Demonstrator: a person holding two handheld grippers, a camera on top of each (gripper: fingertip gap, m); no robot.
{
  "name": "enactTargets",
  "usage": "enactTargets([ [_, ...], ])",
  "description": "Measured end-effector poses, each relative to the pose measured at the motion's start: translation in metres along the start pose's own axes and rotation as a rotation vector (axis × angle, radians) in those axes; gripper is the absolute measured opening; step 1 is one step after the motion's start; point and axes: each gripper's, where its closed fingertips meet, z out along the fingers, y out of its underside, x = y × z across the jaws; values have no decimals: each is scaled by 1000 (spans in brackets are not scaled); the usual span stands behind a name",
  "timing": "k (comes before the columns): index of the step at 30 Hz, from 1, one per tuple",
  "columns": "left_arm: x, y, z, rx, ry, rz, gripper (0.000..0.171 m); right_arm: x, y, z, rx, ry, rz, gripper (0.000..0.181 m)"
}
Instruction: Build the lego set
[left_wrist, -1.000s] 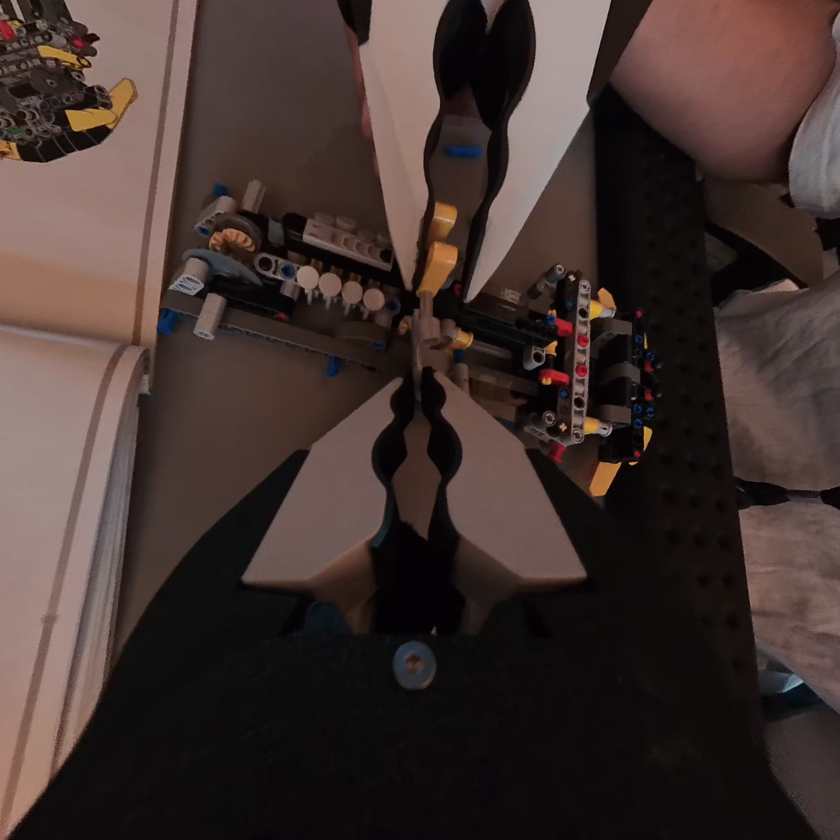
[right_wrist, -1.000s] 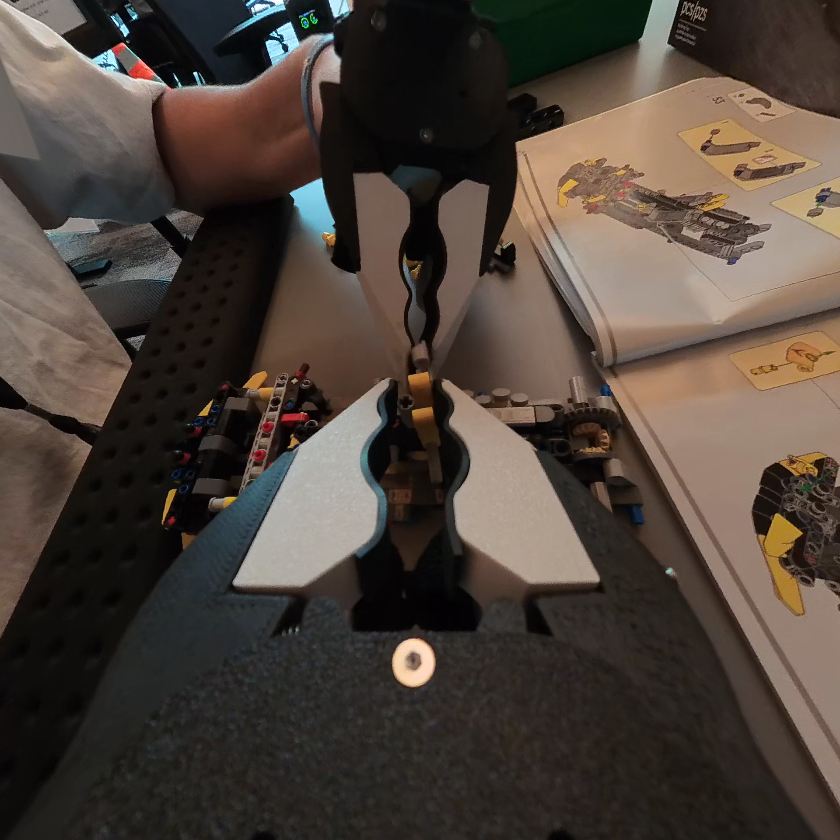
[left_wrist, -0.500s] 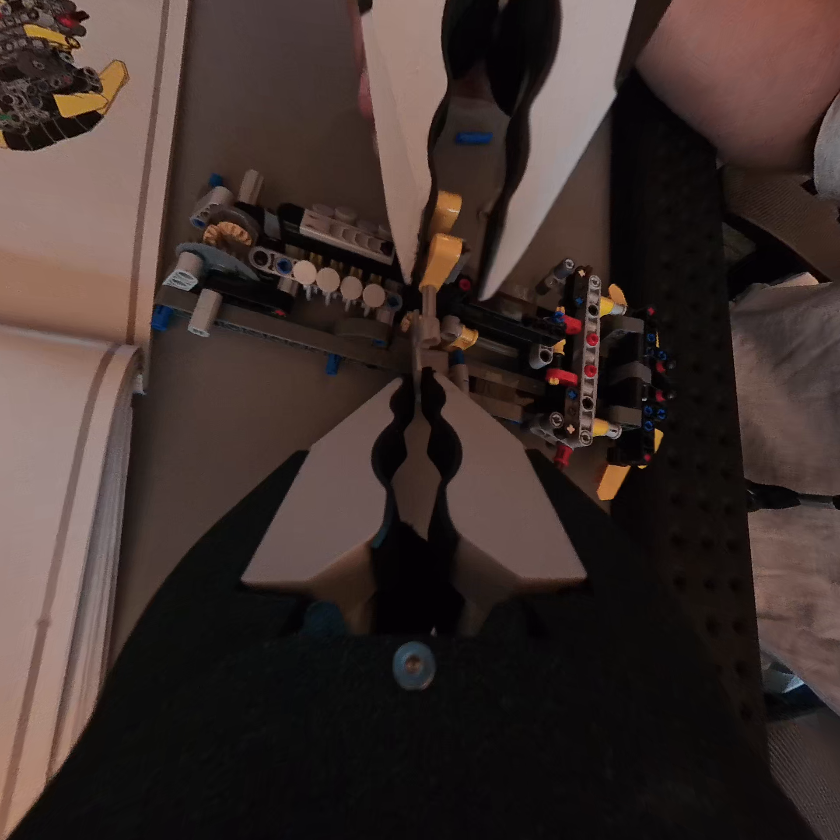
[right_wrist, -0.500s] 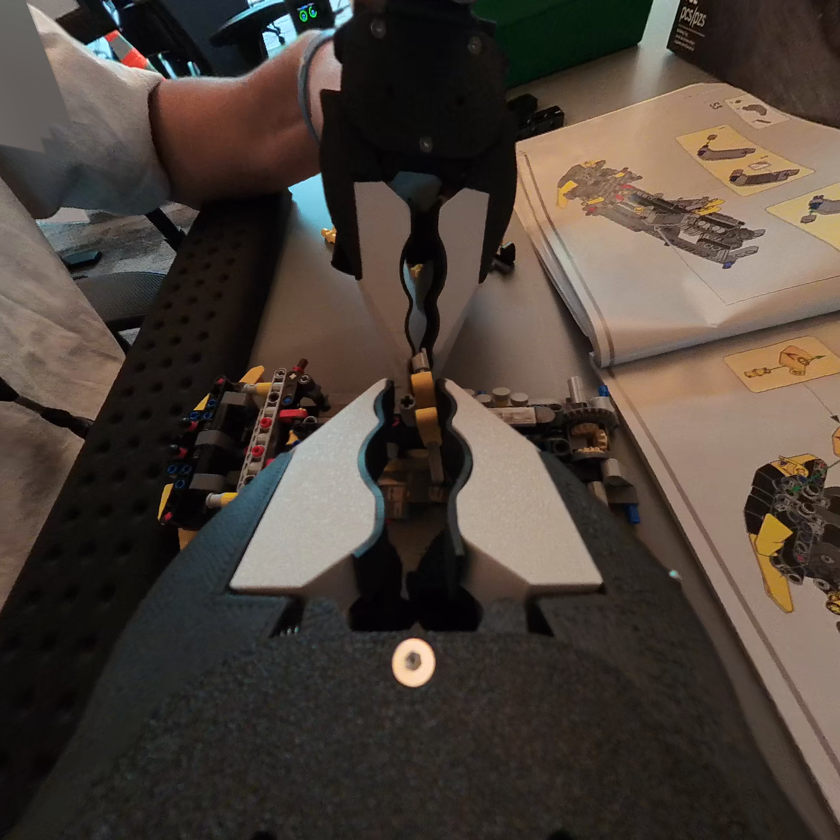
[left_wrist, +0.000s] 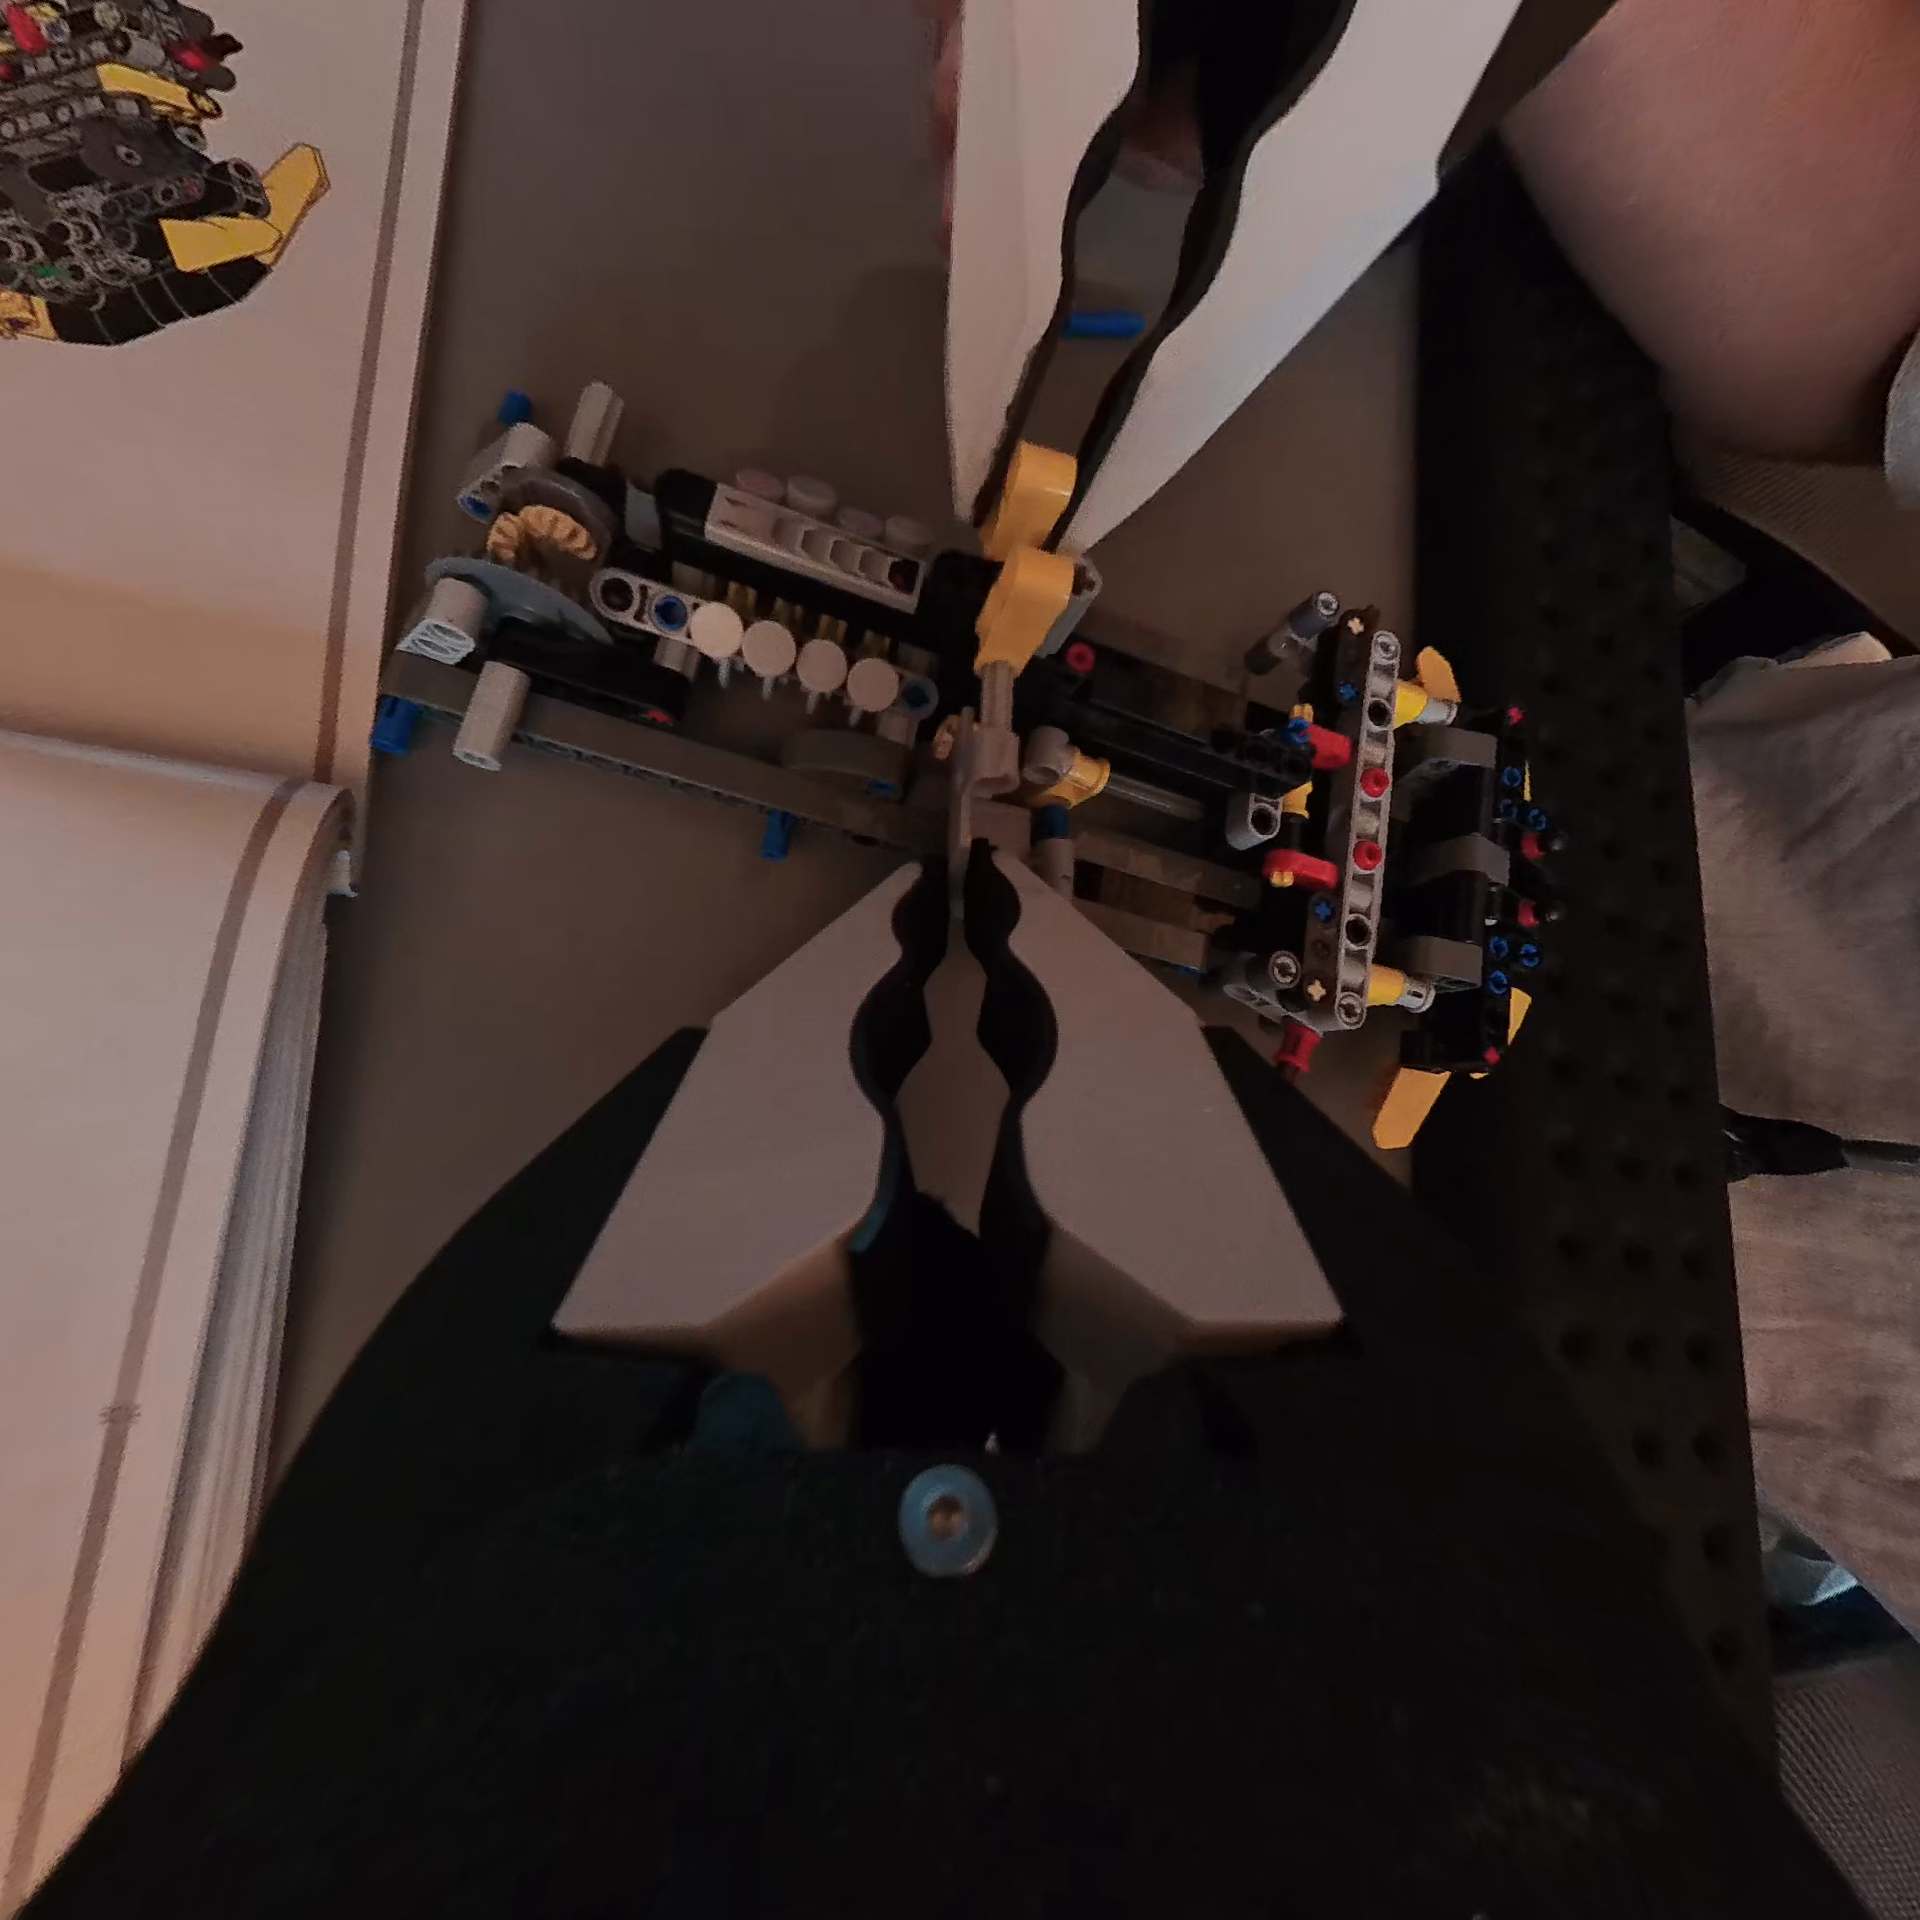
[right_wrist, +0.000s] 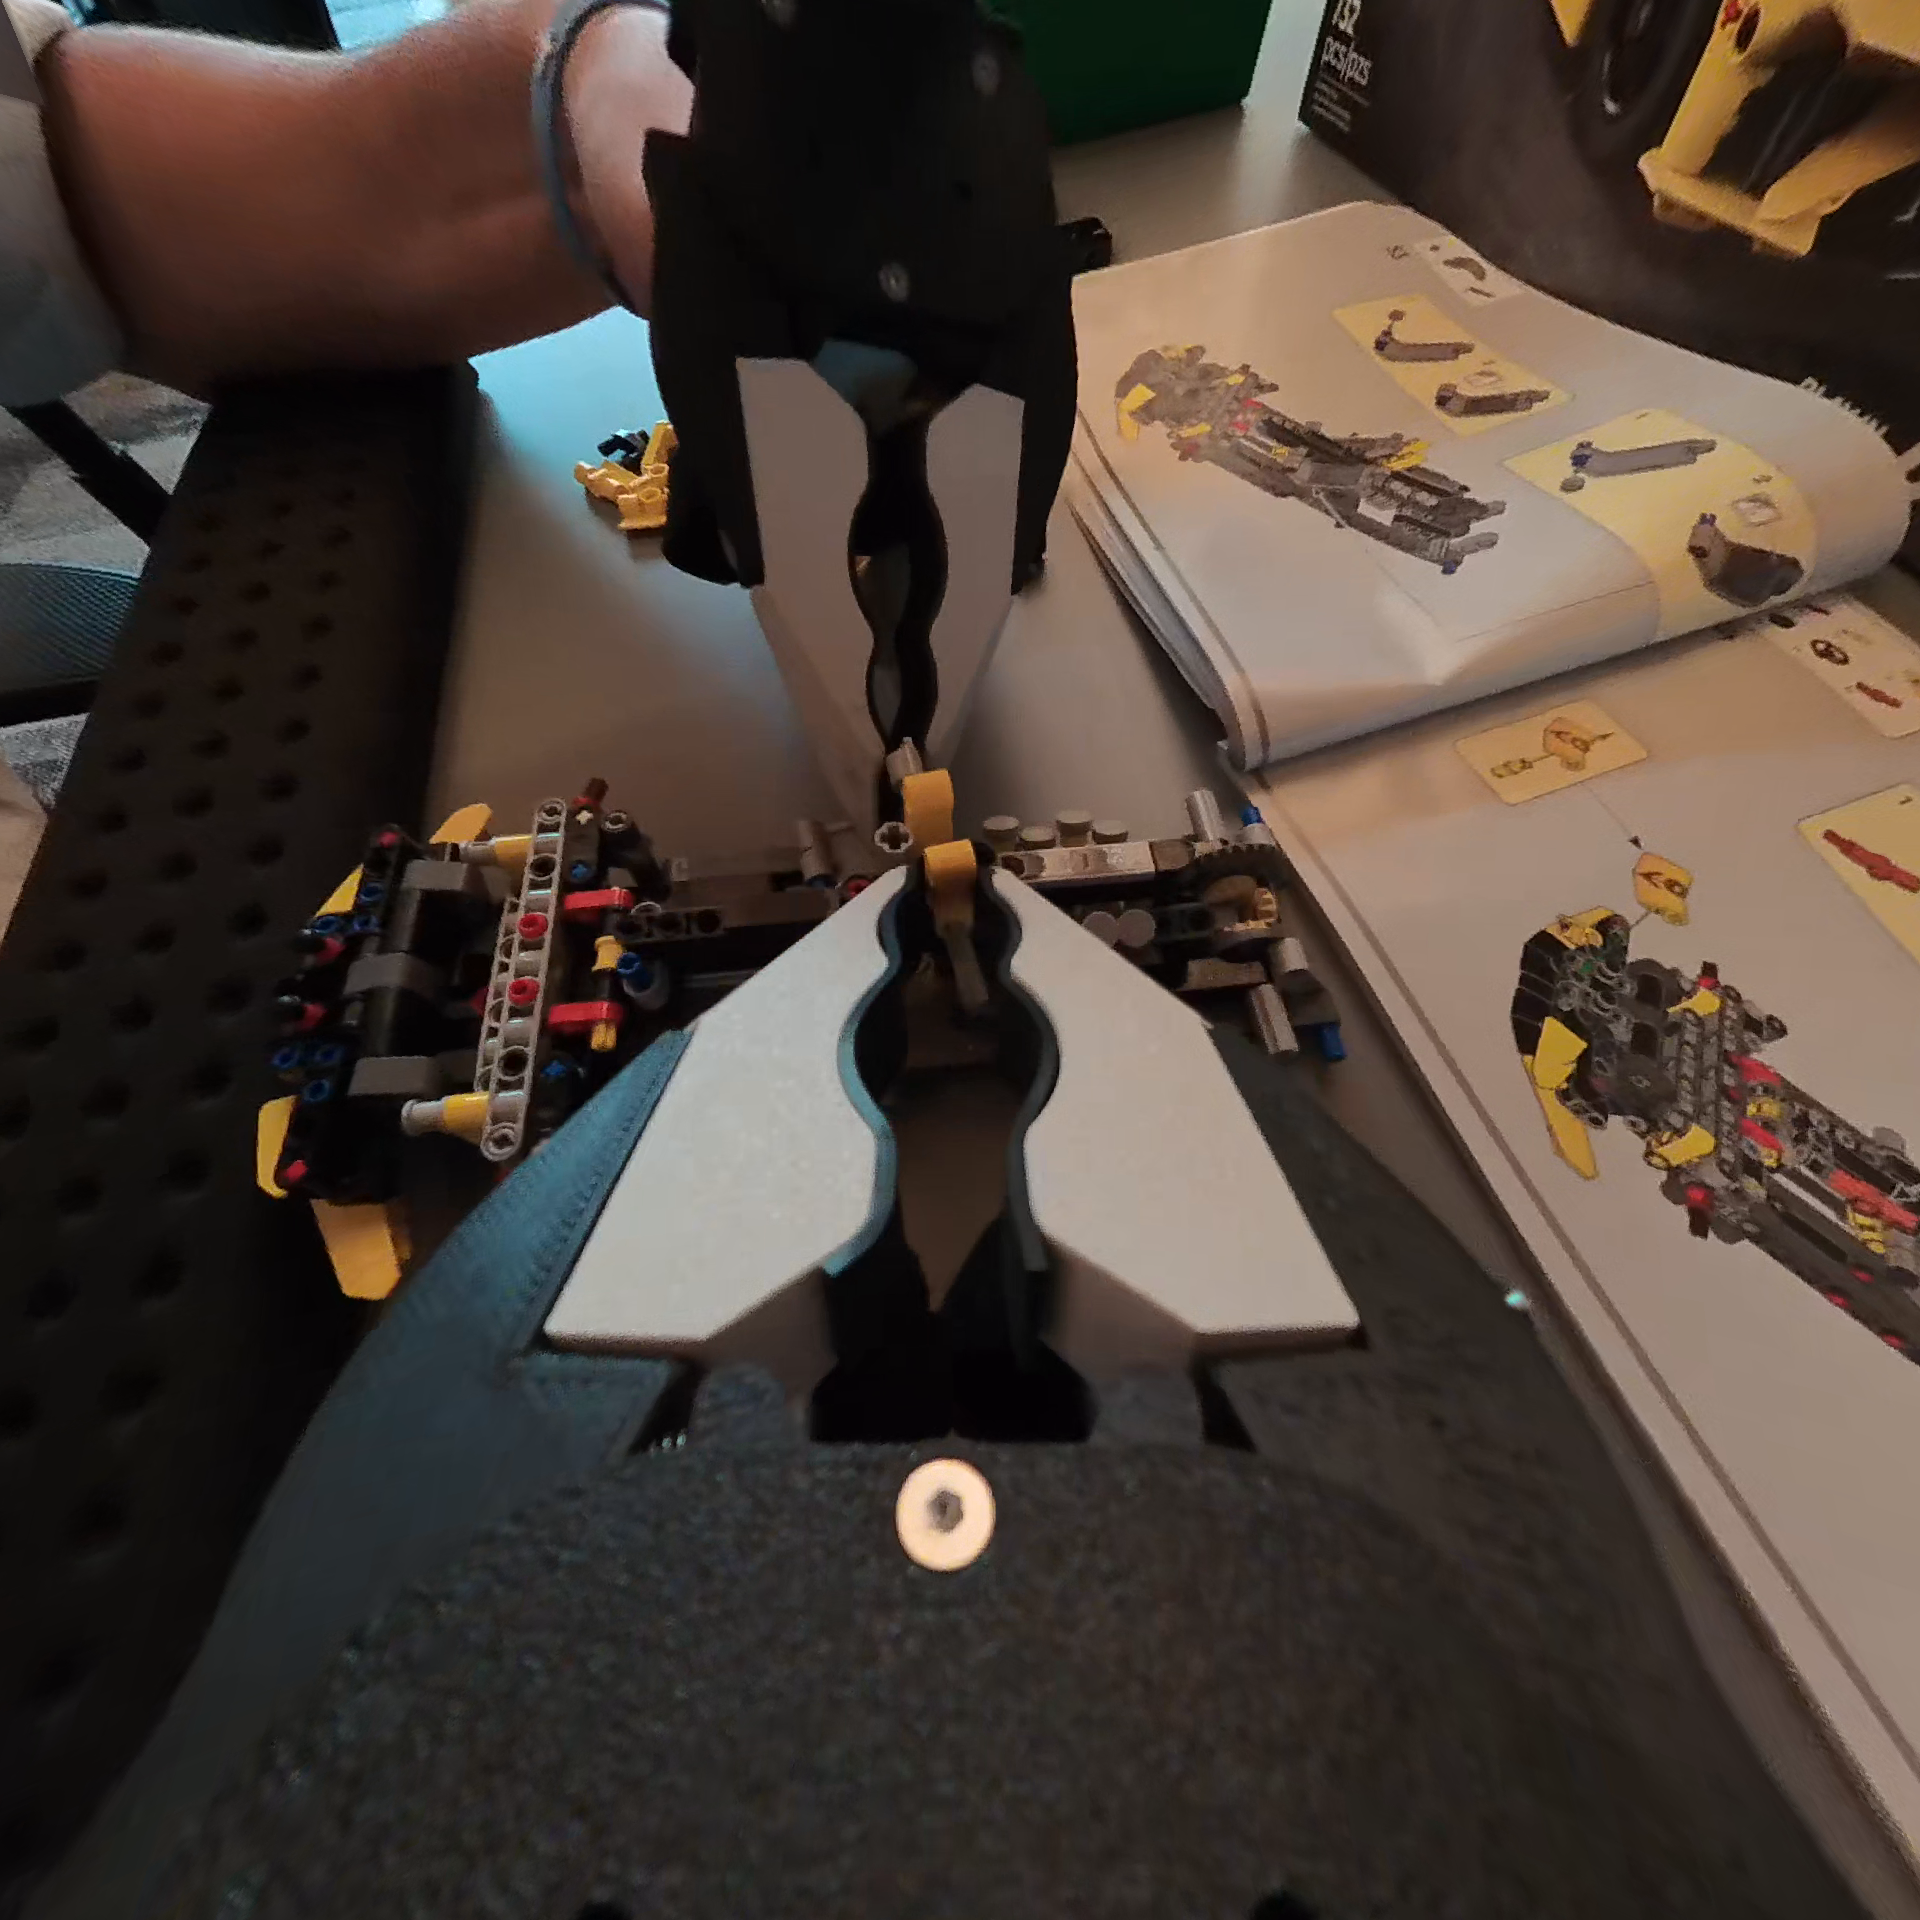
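Note:
The long black and grey Lego chassis (left_wrist: 831, 727) lies on the table; it also shows in the right wrist view (right_wrist: 665, 925). My left gripper (left_wrist: 961, 868) is shut on a thin grey axle piece (left_wrist: 987, 727) standing at the middle of the chassis. My right gripper (right_wrist: 945, 888) is shut on a yellow connector (right_wrist: 948, 862) joined to that axle. In the left wrist view the right gripper (left_wrist: 1029, 520) comes in from the top holding the yellow connector (left_wrist: 1023, 603). In the right wrist view the left gripper (right_wrist: 906, 774) points down from above.
An open instruction booklet (right_wrist: 1455, 540) lies right of the model, a set box (right_wrist: 1662, 156) behind it. A black perforated board (right_wrist: 208, 727) runs along the model's other end. Loose yellow pieces (right_wrist: 629, 483) and a blue pin (left_wrist: 1107, 324) lie on the table. A person's forearm (right_wrist: 312, 208) rests over the board. Some 6 cm of space lies between my two pairs of fingers.
The right gripper has drawn back and up a little, so more of the chassis shows in its view. Both grippers stay shut on their pieces at the chassis's middle.

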Motion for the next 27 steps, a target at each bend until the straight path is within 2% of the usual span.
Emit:
enactTargets([
  [7, -5, 2, -3, -3, -16, 0, 0, 1, 2, 0, -50, 117, 108, 9],
  [12, -5, 5, -2, -15, -25, 2, 0, 4, 2, 4, -21, 165, 247, 9],
  [21, -4, 6, 2, -19, -37, 14, 0, 5, 4, 6, 43, 285, 337, 10],
  [24, -4, 6, 2, -10, -39, 13, 0, 3, 6, 1, 68, 275, 305, 11],
  [27, -4, 6, 2, -8, -46, 19, 0, -6, -7, -5, 112, 169, 280, 28],
])
